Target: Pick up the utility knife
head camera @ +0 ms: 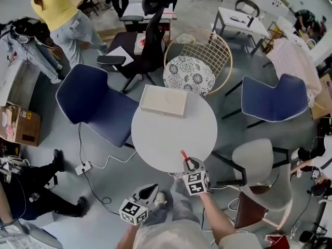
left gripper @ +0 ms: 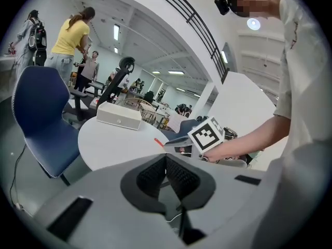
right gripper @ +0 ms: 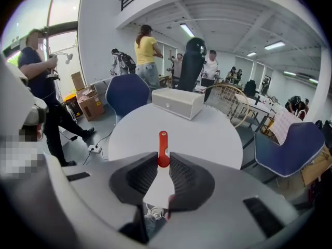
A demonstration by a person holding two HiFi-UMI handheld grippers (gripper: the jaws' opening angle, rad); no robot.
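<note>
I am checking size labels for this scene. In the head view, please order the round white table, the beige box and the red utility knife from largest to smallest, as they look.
1. round white table
2. beige box
3. red utility knife: only its front part shows, yet it is clearly the smallest.

The head view looked steeply down on the round table; both gripper views faced across it, sharing the box.
</note>
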